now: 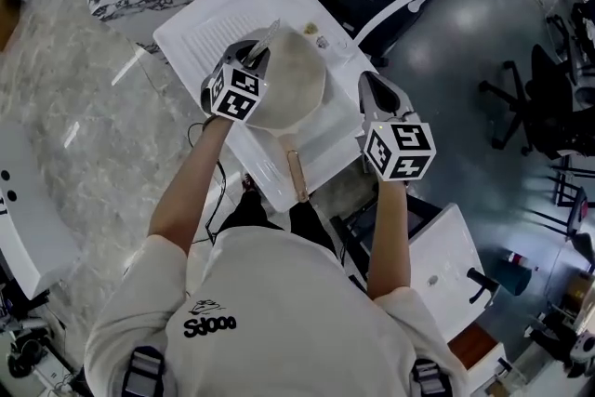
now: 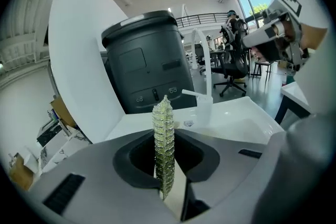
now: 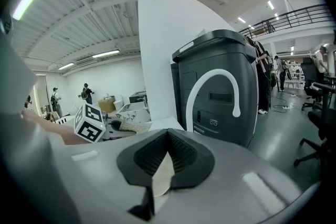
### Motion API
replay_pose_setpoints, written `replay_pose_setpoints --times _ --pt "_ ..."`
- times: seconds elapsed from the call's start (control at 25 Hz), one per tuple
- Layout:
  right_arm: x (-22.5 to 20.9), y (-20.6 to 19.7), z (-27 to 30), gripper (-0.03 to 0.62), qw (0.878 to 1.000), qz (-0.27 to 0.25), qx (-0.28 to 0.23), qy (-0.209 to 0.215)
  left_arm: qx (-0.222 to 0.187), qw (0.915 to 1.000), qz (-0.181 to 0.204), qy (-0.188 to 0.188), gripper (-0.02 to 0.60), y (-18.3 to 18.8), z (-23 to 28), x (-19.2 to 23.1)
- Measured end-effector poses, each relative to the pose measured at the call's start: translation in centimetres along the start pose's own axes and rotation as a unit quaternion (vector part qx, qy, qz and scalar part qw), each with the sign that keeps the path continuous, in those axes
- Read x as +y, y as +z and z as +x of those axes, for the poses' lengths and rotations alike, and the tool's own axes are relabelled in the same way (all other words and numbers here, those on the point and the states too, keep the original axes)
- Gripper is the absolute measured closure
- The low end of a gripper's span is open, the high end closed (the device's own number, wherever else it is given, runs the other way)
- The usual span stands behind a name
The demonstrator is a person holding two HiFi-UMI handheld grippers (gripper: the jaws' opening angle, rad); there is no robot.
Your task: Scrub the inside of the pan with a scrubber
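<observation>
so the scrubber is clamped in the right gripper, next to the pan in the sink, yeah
Not quite: the scrubber is clamped in the left gripper, not the right. The left gripper view shows it edge-on between those jaws, while the right gripper has its jaws together on nothing in its own view. The pan does sit in the sink.

white shirt [image 1: 279,293], black print reading roughly "Sdooo"
</observation>
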State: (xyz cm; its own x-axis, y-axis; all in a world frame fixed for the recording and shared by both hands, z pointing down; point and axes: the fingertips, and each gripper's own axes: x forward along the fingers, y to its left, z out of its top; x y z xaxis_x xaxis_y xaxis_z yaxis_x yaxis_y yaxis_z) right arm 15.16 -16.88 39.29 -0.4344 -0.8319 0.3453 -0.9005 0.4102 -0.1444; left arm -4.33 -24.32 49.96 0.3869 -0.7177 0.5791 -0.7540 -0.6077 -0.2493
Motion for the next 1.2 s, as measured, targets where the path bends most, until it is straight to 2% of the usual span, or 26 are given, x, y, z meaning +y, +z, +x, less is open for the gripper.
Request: replay_pose_setpoints --times 0.56,0.84,1.2 --pt "-1.7 -3.9 3.0 0.585 0.998 0.029 0.048 -0.026 0.072 0.9952 0.044 -0.05 0.517 -5.3 10.4 -2.3" --pt "-2.7 -5.4 3.7 0.585 0.997 0.041 0.063 -0.028 0.104 0.9866 0.073 -0.102 0.517 -6.9 13.5 -5.1" --pt "-3.6 -6.9 3.2 0.585 0.995 0.063 0.074 -0.037 0.117 0.979 0.043 -0.161 0.515 -8.0 16.0 -8.3"
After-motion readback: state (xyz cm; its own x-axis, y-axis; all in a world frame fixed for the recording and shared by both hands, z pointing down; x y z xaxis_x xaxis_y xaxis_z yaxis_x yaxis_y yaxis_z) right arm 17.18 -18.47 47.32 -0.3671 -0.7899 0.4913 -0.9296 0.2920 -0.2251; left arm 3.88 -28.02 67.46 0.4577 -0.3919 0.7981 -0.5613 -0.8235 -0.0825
